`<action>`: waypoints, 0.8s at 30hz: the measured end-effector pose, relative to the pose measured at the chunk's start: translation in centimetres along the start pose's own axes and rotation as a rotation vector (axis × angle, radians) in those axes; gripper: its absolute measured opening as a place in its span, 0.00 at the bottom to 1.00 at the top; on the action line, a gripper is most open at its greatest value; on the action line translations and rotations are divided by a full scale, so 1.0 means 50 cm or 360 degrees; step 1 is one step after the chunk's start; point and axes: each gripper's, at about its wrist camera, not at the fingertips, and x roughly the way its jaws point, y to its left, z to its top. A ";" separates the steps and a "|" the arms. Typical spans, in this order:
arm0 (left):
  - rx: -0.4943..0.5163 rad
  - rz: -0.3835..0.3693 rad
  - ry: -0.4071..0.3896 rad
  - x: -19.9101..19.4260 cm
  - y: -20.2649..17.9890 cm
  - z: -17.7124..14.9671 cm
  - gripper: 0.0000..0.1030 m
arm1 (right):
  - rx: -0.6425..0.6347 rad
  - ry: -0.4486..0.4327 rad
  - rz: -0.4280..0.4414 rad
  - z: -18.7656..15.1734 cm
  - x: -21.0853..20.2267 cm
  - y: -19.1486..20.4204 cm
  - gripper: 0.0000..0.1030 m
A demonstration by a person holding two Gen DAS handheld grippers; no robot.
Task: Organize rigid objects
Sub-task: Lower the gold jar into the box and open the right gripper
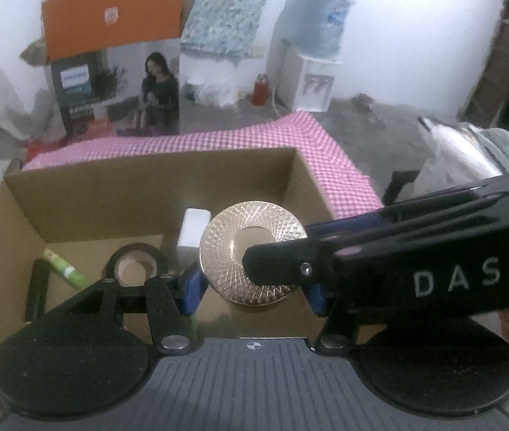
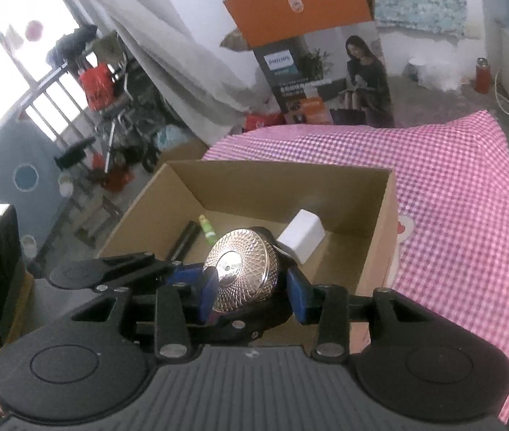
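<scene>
Right wrist view: your right gripper (image 2: 252, 292) and left gripper (image 1: 252, 287) both clamp the gold disc (image 2: 243, 269) above the cardboard box (image 2: 380, 212); uneven release could tip it onto the white block (image 2: 302, 235) ahead.

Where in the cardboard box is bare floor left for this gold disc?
Bare floor lies at the right end of the brown cardboard box, right of the white block. The left end is crowded: black tape roll, green tube, black cylinder.
</scene>
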 end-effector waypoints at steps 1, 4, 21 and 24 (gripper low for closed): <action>-0.0017 0.0002 0.0016 0.010 0.004 0.004 0.53 | -0.0015 0.0019 -0.0008 0.007 0.011 -0.003 0.45; -0.0075 0.0004 0.0072 0.034 0.015 0.016 0.53 | -0.0028 0.0062 -0.0022 0.022 0.034 -0.015 0.45; -0.0111 -0.0011 0.0187 0.093 0.000 0.033 0.56 | 0.0000 0.0063 -0.0026 0.048 0.064 -0.067 0.48; -0.0101 -0.0019 0.0173 0.080 -0.008 0.033 0.60 | 0.0033 0.0035 -0.0008 0.042 0.052 -0.069 0.49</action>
